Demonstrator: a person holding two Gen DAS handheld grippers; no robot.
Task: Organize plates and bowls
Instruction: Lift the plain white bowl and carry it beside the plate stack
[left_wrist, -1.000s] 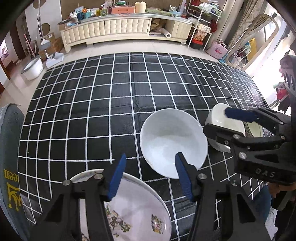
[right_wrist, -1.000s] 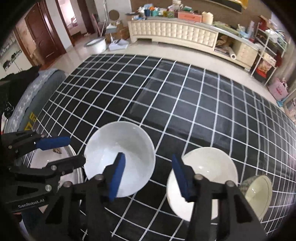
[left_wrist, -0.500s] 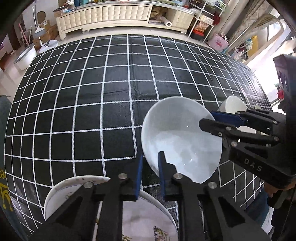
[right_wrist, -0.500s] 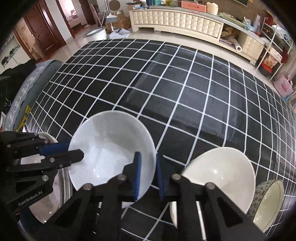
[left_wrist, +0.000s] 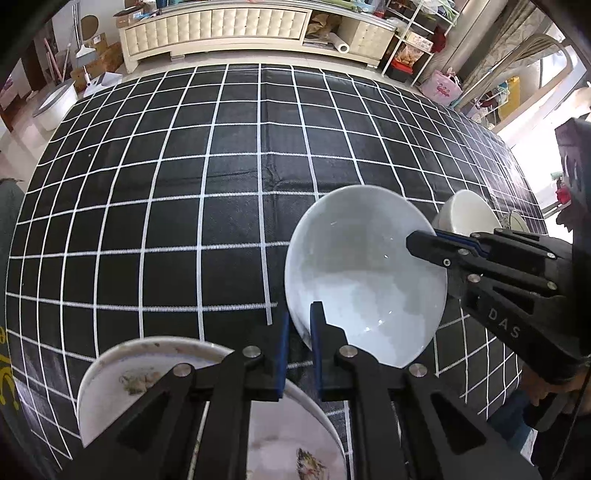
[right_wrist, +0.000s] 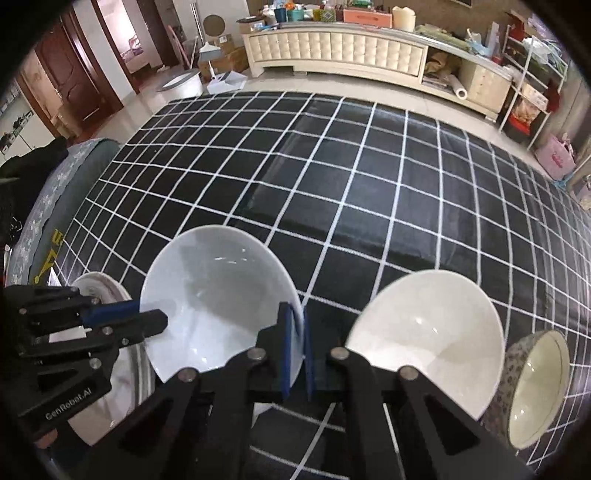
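Note:
A large white bowl (left_wrist: 365, 280) (right_wrist: 218, 295) stands on the black grid tablecloth (left_wrist: 184, 206). My left gripper (left_wrist: 297, 332) is shut on its near left rim, the rim pinched between the blue pads. My right gripper (right_wrist: 295, 347) is shut on the opposite rim; in the left wrist view the right gripper (left_wrist: 424, 243) comes in from the right. Below the left gripper lies a flower-patterned plate (left_wrist: 147, 373) (right_wrist: 99, 288). A second white bowl (right_wrist: 428, 332) (left_wrist: 469, 214) sits to the right, with a small patterned bowl (right_wrist: 535, 384) beyond it.
The black cloth (right_wrist: 351, 184) stretches far ahead of the dishes. A cream sideboard (right_wrist: 351, 48) runs along the back wall, with shelves and a pink bag (right_wrist: 557, 158) at the right. A grey cushioned seat (right_wrist: 48, 192) stands at the table's left edge.
Both grippers went from wide open to shut on opposite rims of the large white bowl. The left gripper came down closer to the bowl and plate.

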